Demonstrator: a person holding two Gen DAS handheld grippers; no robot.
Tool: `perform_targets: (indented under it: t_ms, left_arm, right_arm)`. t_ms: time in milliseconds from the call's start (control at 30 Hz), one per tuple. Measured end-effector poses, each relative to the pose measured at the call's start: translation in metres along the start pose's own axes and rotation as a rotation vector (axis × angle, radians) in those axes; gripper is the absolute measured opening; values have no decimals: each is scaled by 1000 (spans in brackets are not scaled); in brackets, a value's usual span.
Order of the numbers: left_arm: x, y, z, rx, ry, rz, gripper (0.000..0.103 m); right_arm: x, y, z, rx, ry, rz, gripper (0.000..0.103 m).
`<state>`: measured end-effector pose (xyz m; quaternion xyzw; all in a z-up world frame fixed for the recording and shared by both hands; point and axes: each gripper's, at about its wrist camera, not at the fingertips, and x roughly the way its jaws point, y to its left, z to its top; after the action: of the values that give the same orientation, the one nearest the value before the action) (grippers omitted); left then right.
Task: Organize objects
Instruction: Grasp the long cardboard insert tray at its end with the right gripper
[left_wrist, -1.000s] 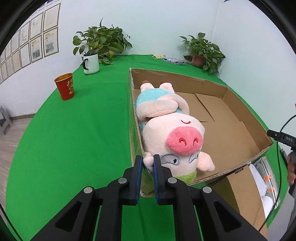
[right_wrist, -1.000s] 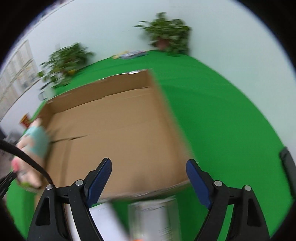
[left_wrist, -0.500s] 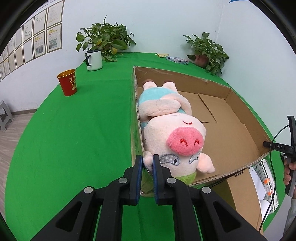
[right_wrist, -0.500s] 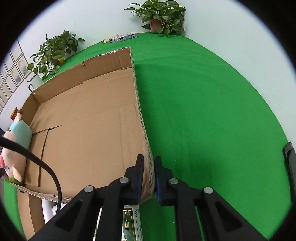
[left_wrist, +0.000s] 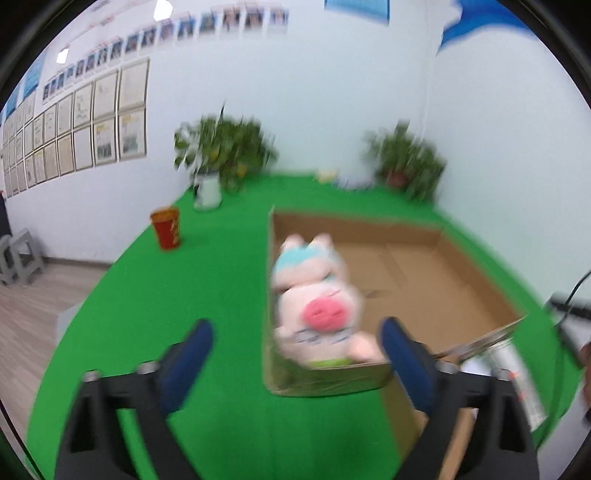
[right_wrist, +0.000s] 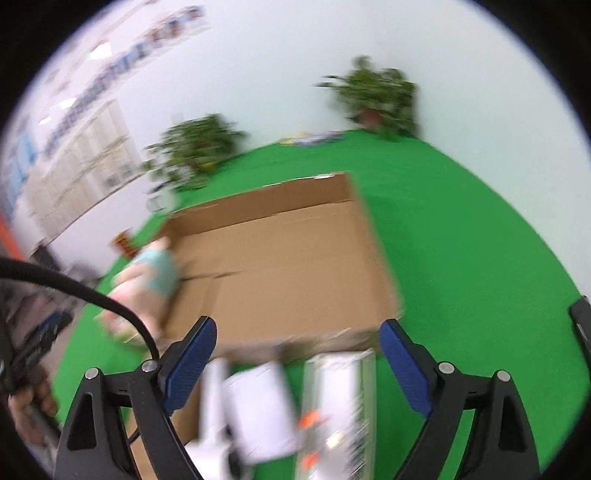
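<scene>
Left wrist view: the left gripper (left_wrist: 295, 354) sits at the bottom of the frame, fingers spread wide and holding nothing; the pig (left_wrist: 317, 314) lies in the box (left_wrist: 476, 266) at centre, against the box's left wall, head toward the camera; a red cup (left_wrist: 166, 233) stands at left, well apart. The pig looks stowed; judging by that, the next pick should start clear of the box rim, fingers kept wide.

Right wrist view: the right gripper (right_wrist: 297, 354) fills the bottom, fingers spread, empty; blurred white packets (right_wrist: 295, 413) lie at bottom centre between the fingers, just before the box's near edge. They seem the next items; best to slow down, centre one packet and close on it alone.
</scene>
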<state>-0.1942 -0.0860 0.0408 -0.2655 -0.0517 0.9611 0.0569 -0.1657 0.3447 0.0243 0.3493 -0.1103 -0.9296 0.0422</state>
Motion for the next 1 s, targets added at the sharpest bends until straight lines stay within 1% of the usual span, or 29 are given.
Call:
perform_targets:
  t_ms: [33,67,100,167,233,333,400,500,533,600,633,700,767,833,900,1000]
  left_arm:
    - [-12,-4,-2,-13,-11,-27,102]
    - [-19,-8,-5,-25,-6,-47,102]
    - [-26,-13,-11,-36,15,-74,102]
    - [-32,-19,-21,-48,45,-116,102]
    - [-37,-23,-37,-70,79,-154,102]
    - [-39,-24,-62,-110,142,-205,102]
    - [-41,-22,-75,-129,163,-226,101]
    - [-40,-19,-96,-159,214,-274,101]
    - [-40,-18,-103,-168,226,-284,101]
    - [-35,-17,-115,-185,260,-305,101]
    - [-32,-18,-120,-195,277,-323,101]
    - [-25,-21,-129,-207,305,-349,101]
    - [-15,-24,-134,-211,338,-380,101]
    - [-6,-25,-138,-235,359,-397,100]
    - [2,-25,-140,-270,377,-441,98]
    - [10,-26,-141,-280,400,-460,98]
  right_arm:
    - [-7,10,-10,-17,3,29,90]
    - [-11,24,-21,-31,12,63,90]
    - [-13,37,-30,-38,27,96,90]
    - [-17,67,-56,-89,87,189,90]
    - [-20,94,-80,-135,122,235,90]
    - [-23,130,-116,-230,172,280,90]
    - [-31,146,-136,-278,175,262,90]
    - [-36,155,-154,-293,176,250,90]
    - [-35,157,-160,-301,181,219,90]
    - [-30,161,-171,-327,192,110,90]
    - [-27,161,-174,-327,196,75,90]
    - [-23,159,-177,-312,209,36,90]
    - [-17,163,-179,-311,221,26,90]
    - [-10,171,-183,-339,239,-12,90]
    - [-4,175,-187,-354,252,-46,90]
    - [6,177,-191,-367,274,-80,89]
